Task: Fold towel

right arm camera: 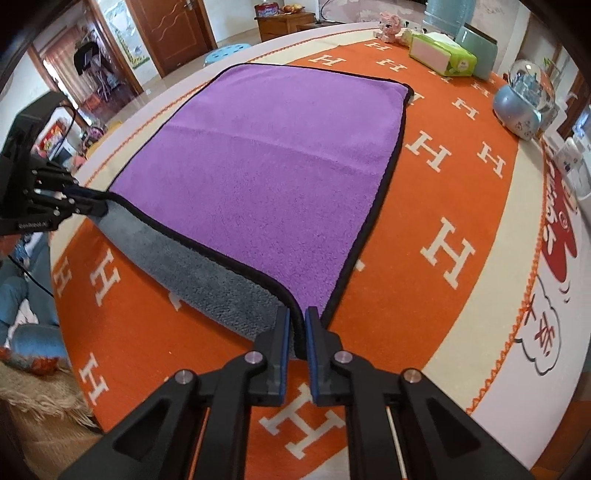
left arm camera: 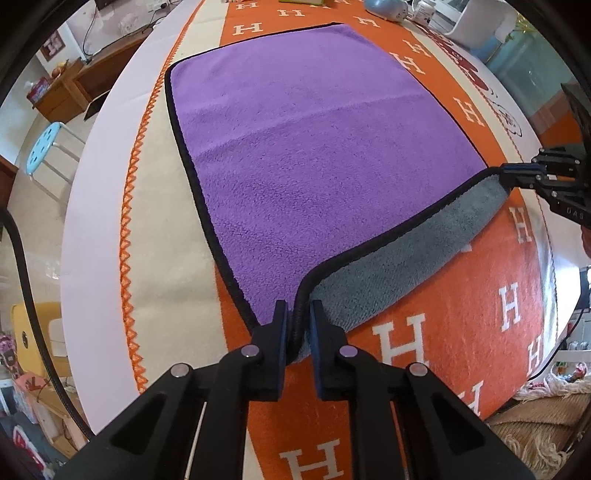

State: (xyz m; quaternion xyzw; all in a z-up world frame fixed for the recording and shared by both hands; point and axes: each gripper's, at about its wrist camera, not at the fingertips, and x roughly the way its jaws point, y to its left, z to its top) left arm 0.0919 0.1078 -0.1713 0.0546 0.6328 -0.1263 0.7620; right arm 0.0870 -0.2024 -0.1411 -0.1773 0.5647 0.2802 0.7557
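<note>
A purple towel [left arm camera: 314, 147] with black trim and a grey underside [left arm camera: 406, 258] lies spread on the orange tablecloth; it also shows in the right wrist view [right arm camera: 266, 166]. My left gripper [left arm camera: 298, 317] is shut on the towel's near left corner. My right gripper [right arm camera: 296, 321] is shut on the near right corner. Both corners are lifted, so the near edge curls up and shows the grey side [right arm camera: 192, 269]. The right gripper shows at the right of the left wrist view [left arm camera: 517, 175]. The left gripper shows at the left of the right wrist view [right arm camera: 92, 201].
The orange cloth [right arm camera: 443, 221] with white H letters covers a round table. A snow globe [right arm camera: 524, 103], a tissue pack [right arm camera: 439, 53] and a pink toy [right arm camera: 391, 24] stand at the far right. A blue stool [left arm camera: 42, 147] stands beside the table.
</note>
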